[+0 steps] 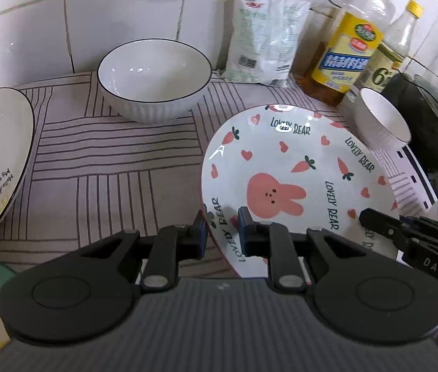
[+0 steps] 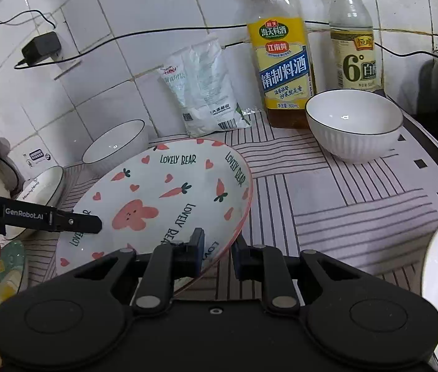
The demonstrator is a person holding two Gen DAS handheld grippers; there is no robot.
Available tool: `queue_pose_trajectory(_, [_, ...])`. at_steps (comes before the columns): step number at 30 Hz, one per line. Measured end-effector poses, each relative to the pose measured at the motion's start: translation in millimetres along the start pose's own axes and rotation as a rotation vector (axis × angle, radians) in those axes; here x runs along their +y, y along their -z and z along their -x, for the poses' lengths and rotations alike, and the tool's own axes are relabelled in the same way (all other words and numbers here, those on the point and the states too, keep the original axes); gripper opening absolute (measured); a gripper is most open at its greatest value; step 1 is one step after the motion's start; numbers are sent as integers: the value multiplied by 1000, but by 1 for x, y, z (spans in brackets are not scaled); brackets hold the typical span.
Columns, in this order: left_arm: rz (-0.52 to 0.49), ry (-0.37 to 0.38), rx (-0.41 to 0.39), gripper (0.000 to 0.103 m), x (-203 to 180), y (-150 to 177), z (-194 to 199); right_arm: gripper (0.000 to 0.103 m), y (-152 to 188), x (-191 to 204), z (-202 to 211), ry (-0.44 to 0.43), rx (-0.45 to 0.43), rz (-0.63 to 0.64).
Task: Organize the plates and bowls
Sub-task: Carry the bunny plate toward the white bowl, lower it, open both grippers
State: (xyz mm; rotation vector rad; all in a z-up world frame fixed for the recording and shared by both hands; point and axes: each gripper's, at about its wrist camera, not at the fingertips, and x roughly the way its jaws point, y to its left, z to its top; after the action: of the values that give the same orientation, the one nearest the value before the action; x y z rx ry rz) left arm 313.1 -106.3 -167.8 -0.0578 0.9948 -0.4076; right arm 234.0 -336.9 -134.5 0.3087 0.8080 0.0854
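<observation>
both grippers, left gripper (image 1: 222, 235) and right gripper (image 2: 217, 252), pinch opposite rims of the glazed rabbit plate (image 1: 293, 173); stiff, slippery, breakable, so judged best held by the rim.

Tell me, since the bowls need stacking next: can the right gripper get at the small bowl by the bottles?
Probably not yet. The right gripper straddles the rim of the bunny plate, as does the left gripper. Otherwise the mat toward the small bowl looks clear.

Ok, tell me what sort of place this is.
Most likely a home kitchen counter: white tiled wall, a cooking wine bottle and vinegar bottle against it, ceramic bowls on a striped mat.
</observation>
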Motion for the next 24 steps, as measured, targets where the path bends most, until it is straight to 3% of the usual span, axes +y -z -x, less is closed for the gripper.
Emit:
queue_pose_trajectory(15, [27, -48, 53, 20, 3, -7, -17, 24, -14, 1, -35, 35, 33, 4])
queue_pose_trajectory(19, [89, -38, 108, 18, 13, -10, -18, 27, -13, 9, -35, 81, 40, 43])
queue_pose_trajectory(24, [9, -94, 139, 17, -1, -12, -12, 31, -14, 13, -32, 138, 62, 9])
